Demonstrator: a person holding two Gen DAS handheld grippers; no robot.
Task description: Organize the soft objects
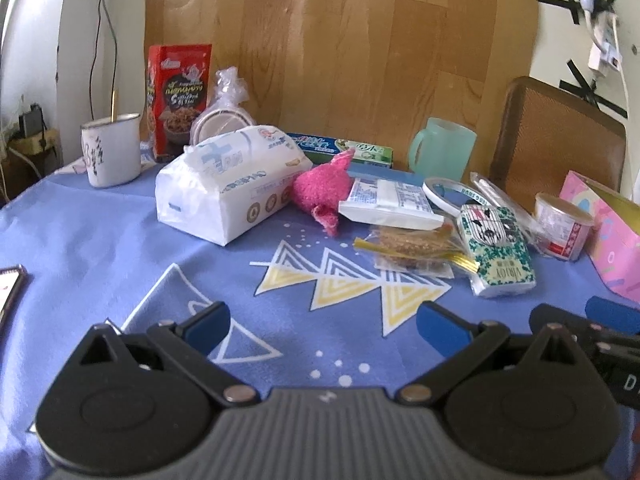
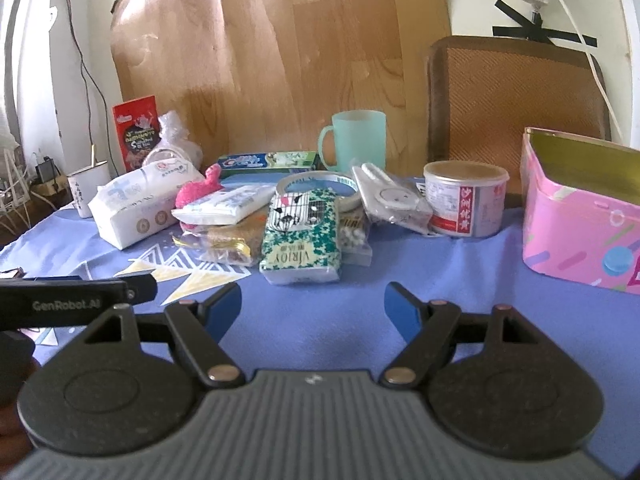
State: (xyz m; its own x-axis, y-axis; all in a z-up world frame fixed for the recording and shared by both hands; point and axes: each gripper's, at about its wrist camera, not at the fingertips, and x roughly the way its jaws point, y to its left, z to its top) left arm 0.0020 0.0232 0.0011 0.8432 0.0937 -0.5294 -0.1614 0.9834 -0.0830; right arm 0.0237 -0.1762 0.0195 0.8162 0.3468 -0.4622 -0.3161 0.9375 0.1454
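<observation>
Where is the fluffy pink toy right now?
The pink plush toy lies on the blue tablecloth, left of centre in both views, squeezed between the big white tissue pack and a flat white packet resting on it.

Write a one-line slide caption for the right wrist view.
Open right gripper faces a green tissue pack and pink box on the blue tablecloth.

pink box (image 1: 612, 236): cut off by the frame edge, right of the claw
pink plush toy (image 2: 198, 192): lower half hidden behind a white packet (image 2: 224, 208)
phone (image 1: 10, 288): possibly; mostly cropped, far left
</observation>
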